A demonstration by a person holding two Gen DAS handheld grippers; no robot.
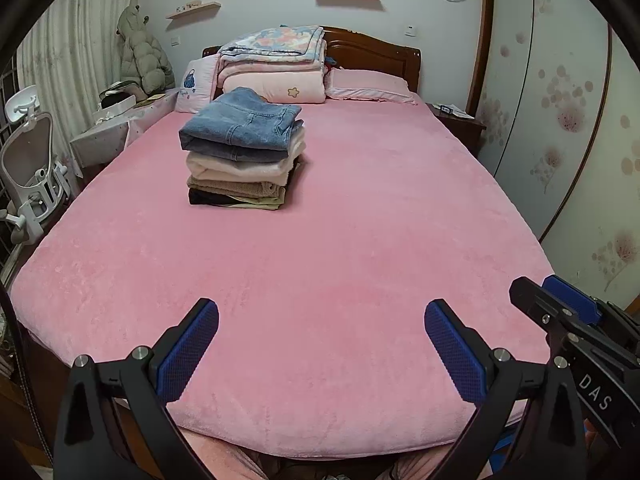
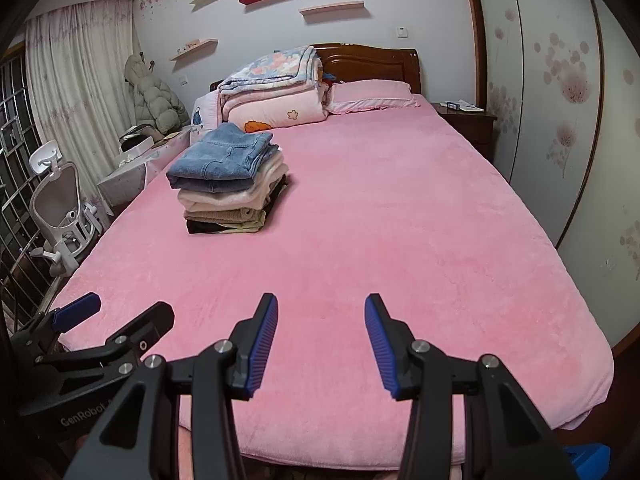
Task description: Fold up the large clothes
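Note:
A stack of folded clothes point(image 1: 242, 152) sits on the pink bed point(image 1: 340, 260), left of centre, with folded blue jeans point(image 1: 240, 122) on top. It also shows in the right wrist view point(image 2: 230, 186). My left gripper point(image 1: 322, 316) is open and empty above the bed's near edge. My right gripper point(image 2: 321, 310) is open and empty beside it. The right gripper shows at the right edge of the left wrist view point(image 1: 560, 312), and the left gripper at the lower left of the right wrist view point(image 2: 100, 320). No unfolded garment is in view.
Folded quilts point(image 1: 276, 64) and a pink pillow point(image 1: 368, 86) lie at the wooden headboard point(image 1: 372, 54). A white chair point(image 1: 32, 168) and a cluttered side table point(image 1: 116, 120) stand left of the bed. A nightstand point(image 1: 456, 120) and wardrobe doors point(image 1: 560, 120) stand to the right.

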